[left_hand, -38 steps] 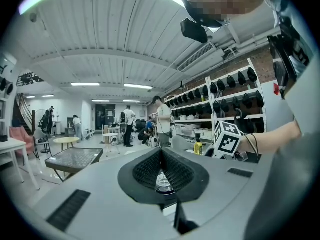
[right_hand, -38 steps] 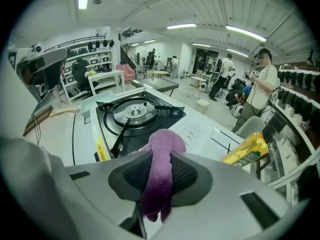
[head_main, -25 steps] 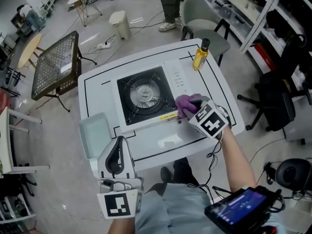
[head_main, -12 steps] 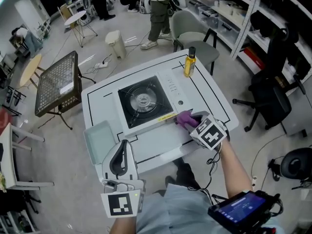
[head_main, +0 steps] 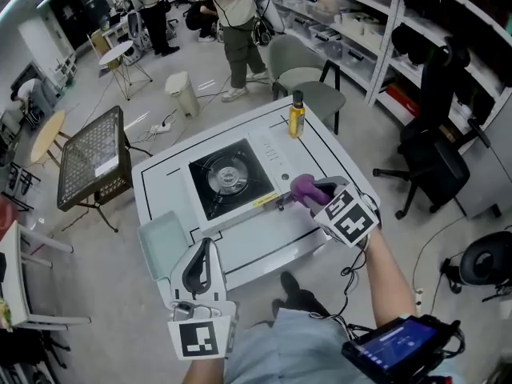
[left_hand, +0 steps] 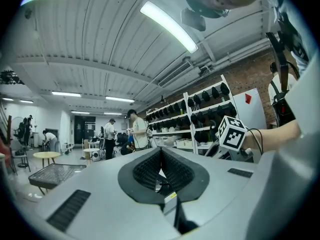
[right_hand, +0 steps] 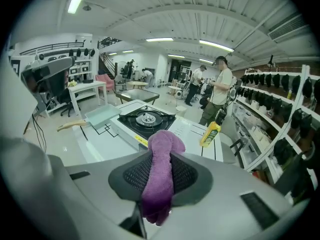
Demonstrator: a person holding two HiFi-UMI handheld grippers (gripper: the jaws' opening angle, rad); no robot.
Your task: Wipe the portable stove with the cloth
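Note:
The portable stove (head_main: 228, 178) is a black burner plate in a white body, standing on the white table (head_main: 320, 146). My right gripper (head_main: 302, 192) is shut on the purple cloth (head_main: 309, 187) and hangs in the air off the stove's front right corner. In the right gripper view the cloth (right_hand: 161, 169) bulges up between the pads, with the stove (right_hand: 145, 120) below and ahead. Over the table's near edge my left gripper (head_main: 205, 246) holds nothing, its pads together. In the left gripper view that gripper (left_hand: 161, 156) points level over the room.
A yellow bottle (head_main: 297, 115) stands at the table's far right, and a pale green tray (head_main: 162, 242) lies at the near left. Around the table are a grey chair (head_main: 308, 78), a black office chair (head_main: 432, 162) and a mesh stand (head_main: 92, 146). People stand at the back (head_main: 232, 6).
The right gripper has risen with the cloth, off the stove's front right corner. The left gripper has come up a little. The head view has pulled back from the table.

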